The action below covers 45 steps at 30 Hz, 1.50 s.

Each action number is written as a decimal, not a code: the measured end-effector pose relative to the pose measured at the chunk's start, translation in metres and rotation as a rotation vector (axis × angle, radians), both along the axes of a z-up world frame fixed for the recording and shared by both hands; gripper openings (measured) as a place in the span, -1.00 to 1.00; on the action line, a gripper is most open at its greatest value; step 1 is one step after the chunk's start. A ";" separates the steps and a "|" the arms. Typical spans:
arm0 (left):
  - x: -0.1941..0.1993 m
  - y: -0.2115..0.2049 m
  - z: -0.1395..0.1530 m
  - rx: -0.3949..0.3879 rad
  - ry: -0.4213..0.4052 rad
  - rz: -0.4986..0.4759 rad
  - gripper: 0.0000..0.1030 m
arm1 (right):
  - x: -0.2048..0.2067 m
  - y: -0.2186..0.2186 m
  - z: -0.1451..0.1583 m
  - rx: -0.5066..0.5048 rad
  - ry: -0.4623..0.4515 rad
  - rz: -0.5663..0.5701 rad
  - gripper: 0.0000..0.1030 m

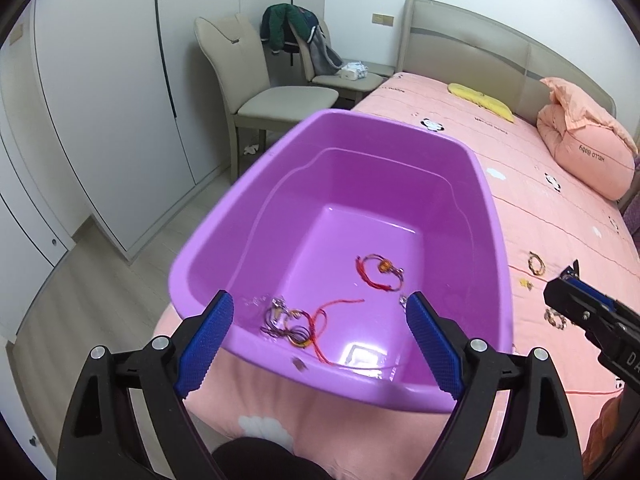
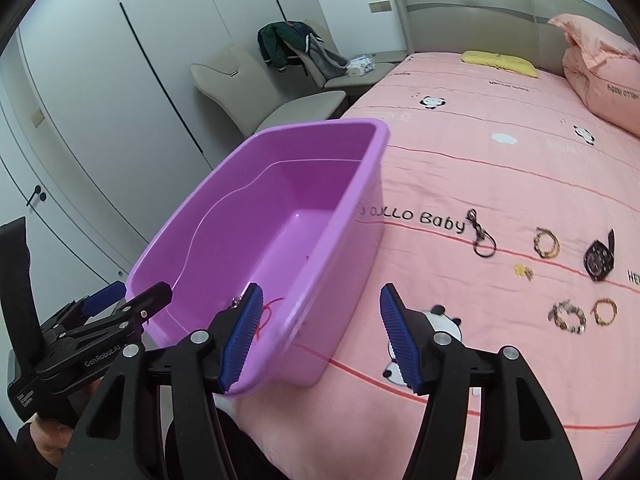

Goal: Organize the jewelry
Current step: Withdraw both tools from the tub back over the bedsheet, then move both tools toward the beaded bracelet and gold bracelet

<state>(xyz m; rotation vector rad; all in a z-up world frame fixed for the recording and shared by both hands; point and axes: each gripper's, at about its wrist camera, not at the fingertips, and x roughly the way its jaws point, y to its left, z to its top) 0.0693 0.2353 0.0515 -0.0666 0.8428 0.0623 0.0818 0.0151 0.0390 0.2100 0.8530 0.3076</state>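
Purple tub [image 1: 486, 216], pink panda-print bedspread [image 2: 500, 168], possibly yellow pillow [image 2: 500, 63].

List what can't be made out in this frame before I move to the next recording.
- Tangled pieces in the purple bin, left wrist view: too knotted and small to count.
- Bin floor, right wrist view: mostly hidden by the near wall and the right claw.
- Small yellow item on the bedspread: too small to identify.
- Watch: dial unreadable.

glossy smooth purple plastic tub [image 1: 460, 184], matt pink cloth bedsheet [image 2: 500, 168], ribbed blue gripper pads [image 1: 208, 344]
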 end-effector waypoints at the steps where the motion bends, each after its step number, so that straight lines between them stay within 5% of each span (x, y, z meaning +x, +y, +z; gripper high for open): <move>1: -0.002 -0.002 -0.001 -0.006 0.003 -0.005 0.68 | -0.005 -0.006 -0.003 0.005 0.004 -0.010 0.14; 32: -0.059 -0.154 -0.024 -0.039 -0.004 -0.224 0.75 | -0.124 -0.174 -0.084 0.020 0.089 -0.259 0.22; 45: -0.041 -0.255 -0.069 -0.055 0.060 -0.352 0.77 | -0.138 -0.260 -0.108 -0.049 0.086 -0.408 0.22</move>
